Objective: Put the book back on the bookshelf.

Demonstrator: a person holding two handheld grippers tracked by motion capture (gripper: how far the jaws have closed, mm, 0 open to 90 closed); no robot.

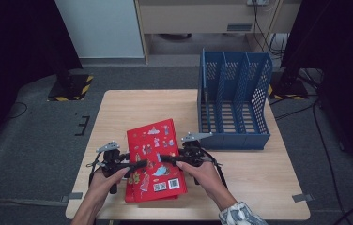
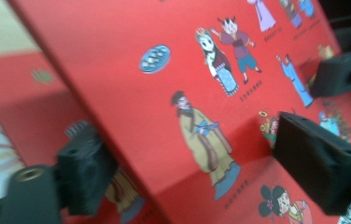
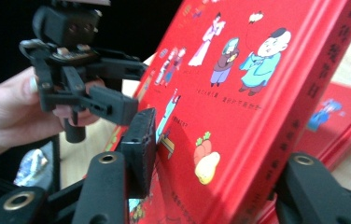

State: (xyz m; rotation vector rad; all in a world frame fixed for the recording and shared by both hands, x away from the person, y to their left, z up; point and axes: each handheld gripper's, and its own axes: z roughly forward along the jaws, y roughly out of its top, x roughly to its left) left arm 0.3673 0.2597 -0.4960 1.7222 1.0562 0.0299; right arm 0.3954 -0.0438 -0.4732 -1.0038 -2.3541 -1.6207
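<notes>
On table (image 1: 259, 178): two red books (image 1: 152, 150)

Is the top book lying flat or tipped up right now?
Tipped up: the top book slants off the book below, gripped between both claws.

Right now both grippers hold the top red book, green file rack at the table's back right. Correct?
Almost: the rack is blue, not green, as the high view shows. The left gripper and right gripper both clamp the top red book.
</notes>
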